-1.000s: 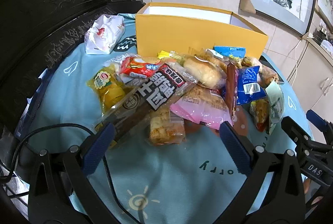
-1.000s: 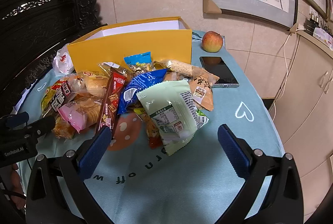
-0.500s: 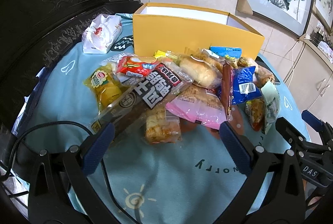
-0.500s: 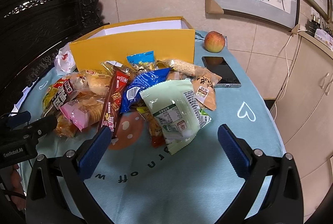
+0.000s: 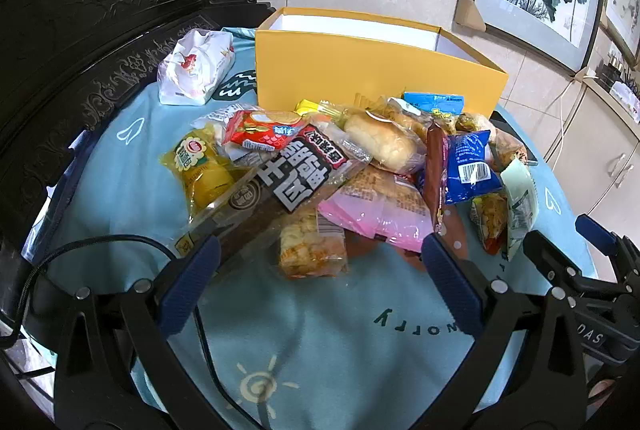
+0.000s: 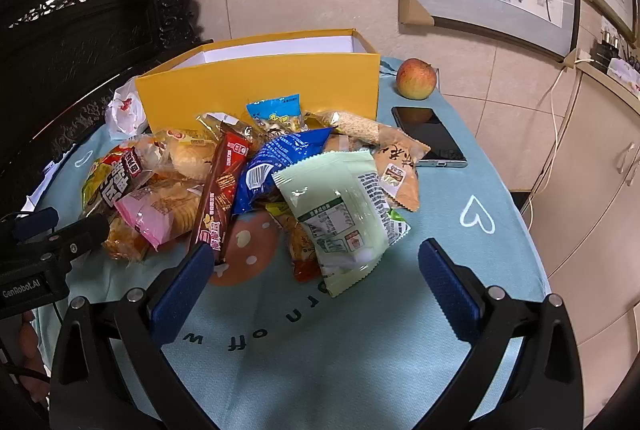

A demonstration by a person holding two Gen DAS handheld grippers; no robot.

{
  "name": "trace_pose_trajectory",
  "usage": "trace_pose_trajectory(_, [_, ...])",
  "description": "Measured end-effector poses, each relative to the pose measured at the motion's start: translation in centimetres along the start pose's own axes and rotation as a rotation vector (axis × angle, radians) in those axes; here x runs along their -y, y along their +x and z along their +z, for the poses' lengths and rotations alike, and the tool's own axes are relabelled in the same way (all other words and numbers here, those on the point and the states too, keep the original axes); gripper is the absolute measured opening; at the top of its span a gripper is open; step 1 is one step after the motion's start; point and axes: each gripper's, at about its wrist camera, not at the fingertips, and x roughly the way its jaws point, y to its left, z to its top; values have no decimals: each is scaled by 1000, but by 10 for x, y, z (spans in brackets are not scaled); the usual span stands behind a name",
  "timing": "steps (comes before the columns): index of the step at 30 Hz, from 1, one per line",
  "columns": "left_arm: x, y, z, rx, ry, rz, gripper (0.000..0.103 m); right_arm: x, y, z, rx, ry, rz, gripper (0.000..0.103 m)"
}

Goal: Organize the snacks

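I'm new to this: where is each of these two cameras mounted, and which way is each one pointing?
Left wrist view: sits on the left gripper, looking along its open blue fingers at the snack pile's left side; the right gripper shows at right.
Right wrist view: sits on the right gripper, facing the pile's right side, apple and phone.
Both share the yellow box and green packet.

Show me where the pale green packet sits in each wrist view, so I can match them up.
Left wrist: pale green packet seen edge-on at the pile's far right, beside the blue packet.
Right wrist: it lies flat at centre, on the pile's near side.
Shared landmark: yellow box behind the pile.
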Motion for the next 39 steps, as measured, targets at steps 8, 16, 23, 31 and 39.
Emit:
trace_pose_trajectory(8, [-1, 0, 1, -13, 0, 0, 101, -1, 1, 0, -1, -2, -2, 102])
trace_pose_trajectory(16, [-4, -1, 0, 6, 30, 4, 101, 3, 4, -1, -14, -23, -6, 102])
trace_pose_trajectory(23, [-4, 4, 8, 32, 70, -3, 101, 11, 14, 1, -27, -55, 27, 102])
trace_pose_trajectory(31, [-10, 16, 31, 56, 80, -10, 101, 38, 22, 20, -31, -19, 12, 102])
trace_pose_trajectory(39, [-9, 70, 41, -80, 153, 23, 101, 60, 41, 27, -76, 85, 108, 102])
